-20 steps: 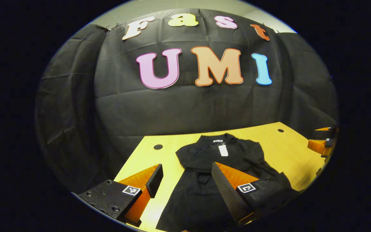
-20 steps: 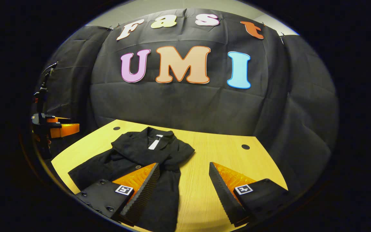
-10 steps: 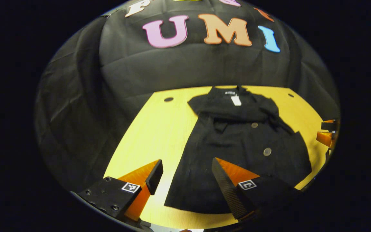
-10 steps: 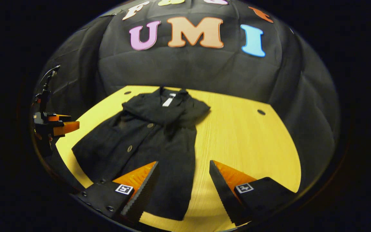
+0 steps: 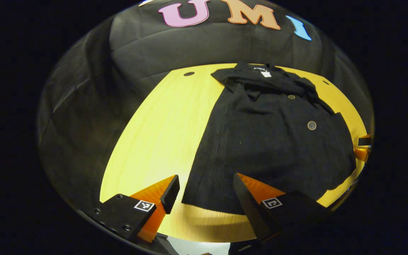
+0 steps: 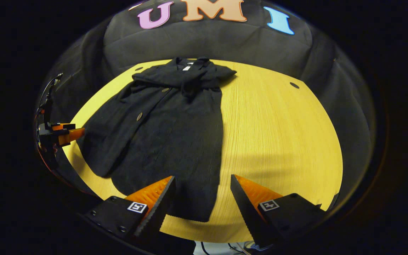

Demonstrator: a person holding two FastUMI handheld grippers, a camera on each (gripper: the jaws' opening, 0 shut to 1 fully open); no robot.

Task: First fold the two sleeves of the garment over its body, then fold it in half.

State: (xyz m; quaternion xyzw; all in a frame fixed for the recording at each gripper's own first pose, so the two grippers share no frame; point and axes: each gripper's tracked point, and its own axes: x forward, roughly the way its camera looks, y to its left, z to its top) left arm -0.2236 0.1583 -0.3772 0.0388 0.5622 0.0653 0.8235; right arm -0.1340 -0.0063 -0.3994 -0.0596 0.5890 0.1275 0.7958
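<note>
A black buttoned garment (image 5: pixel 267 141) lies flat on the yellow wooden table (image 5: pixel 154 134), collar at the far edge, both sleeves lying folded across its upper body (image 6: pixel 186 76). My left gripper (image 5: pixel 204 193) hangs open above the garment's near left hem corner, nothing between its fingers. In the right gripper view the garment (image 6: pixel 168 134) stretches toward me, and my right gripper (image 6: pixel 202 202) hovers open over its near right hem corner. The left gripper (image 6: pixel 60 136) also shows far left in that view. The right gripper (image 5: pixel 362 147) peeks in at the right edge of the left gripper view.
The table (image 6: pixel 278 141) has small dark round holes (image 5: pixel 188 74) (image 6: pixel 294 85) near its far corners. Black cloth wall stands behind it. Bare tabletop lies left of the garment in the left gripper view and right of it in the right gripper view.
Both grippers have drawn back toward the table's near edge and tilted down, from over the sleeves to above the hem. The garment has not moved. Both stay open.
</note>
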